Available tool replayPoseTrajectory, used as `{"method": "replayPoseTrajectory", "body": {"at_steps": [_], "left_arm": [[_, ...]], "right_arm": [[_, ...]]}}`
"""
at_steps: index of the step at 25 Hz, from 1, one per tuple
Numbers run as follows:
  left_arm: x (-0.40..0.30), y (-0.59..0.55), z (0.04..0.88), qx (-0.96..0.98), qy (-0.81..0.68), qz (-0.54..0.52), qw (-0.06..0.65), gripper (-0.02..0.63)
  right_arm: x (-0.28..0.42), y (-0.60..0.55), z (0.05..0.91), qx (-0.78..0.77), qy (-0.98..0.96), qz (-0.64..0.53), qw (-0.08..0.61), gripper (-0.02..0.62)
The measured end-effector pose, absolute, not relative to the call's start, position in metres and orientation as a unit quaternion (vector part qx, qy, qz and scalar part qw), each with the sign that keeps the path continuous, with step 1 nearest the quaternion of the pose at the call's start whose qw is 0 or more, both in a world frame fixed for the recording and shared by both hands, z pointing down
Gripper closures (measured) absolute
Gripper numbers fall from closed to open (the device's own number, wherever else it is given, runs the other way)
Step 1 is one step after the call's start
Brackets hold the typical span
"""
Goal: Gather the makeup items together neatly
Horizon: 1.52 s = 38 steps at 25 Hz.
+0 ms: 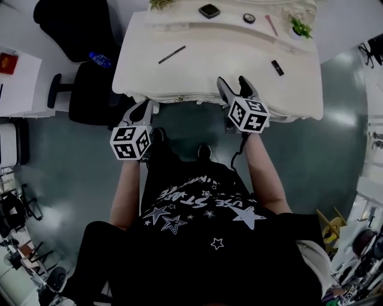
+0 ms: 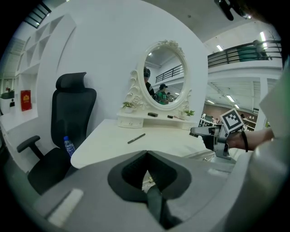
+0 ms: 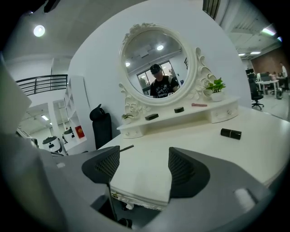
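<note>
Both grippers are at the near edge of the white dressing table (image 1: 209,66). The left gripper (image 1: 145,109) has its jaws pressed together with nothing between them. The right gripper (image 1: 232,83) has its jaws apart and empty. Further on the tabletop a thin dark pencil (image 1: 172,54) lies slanted, ahead of the left gripper and a little to its right, so I judge the left hand is nearer to it. A black lipstick (image 1: 277,67) lies ahead and to the right of the right gripper, almost crosswise to its jaws. On the far shelf (image 1: 179,26) rest a black compact (image 1: 209,11), a small round pot (image 1: 249,18) and a pink stick (image 1: 271,25)
</note>
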State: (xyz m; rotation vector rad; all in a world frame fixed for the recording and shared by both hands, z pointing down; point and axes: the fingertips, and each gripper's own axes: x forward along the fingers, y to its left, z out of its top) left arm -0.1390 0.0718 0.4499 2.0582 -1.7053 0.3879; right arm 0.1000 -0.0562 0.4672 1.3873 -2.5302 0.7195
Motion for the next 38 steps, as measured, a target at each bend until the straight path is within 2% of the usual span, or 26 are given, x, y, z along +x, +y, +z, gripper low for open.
{"method": "replayPoseTrajectory", "body": {"at_steps": [5,15,25,33,38], "left_arm": [[-0.186,0.039,0.454,0.75,-0.606,0.14,0.225,0.604],[-0.271,-0.033,0.476,0.792,-0.539,0.156,0.241,0.604],[-0.301,-0.071,0.497,0.829,-0.473,0.16,0.252,0.604],[-0.32,-0.085,0.512,0.845,-0.43,0.175,0.264,0.604],[-0.328,-0.092,0.515,0.848,-0.419,0.179,0.27,0.604]], "right_arm": [[0.072,-0.068,0.477,0.499,-0.824,0.249,0.097,0.247],[-0.028,-0.097,0.494,0.546,-0.784,0.271,0.119,0.253],[-0.091,-0.124,0.519,0.597,-0.731,0.294,0.151,0.275],[-0.115,-0.148,0.537,0.647,-0.682,0.292,0.177,0.31],[-0.119,-0.157,0.547,0.662,-0.658,0.3,0.195,0.361]]}}
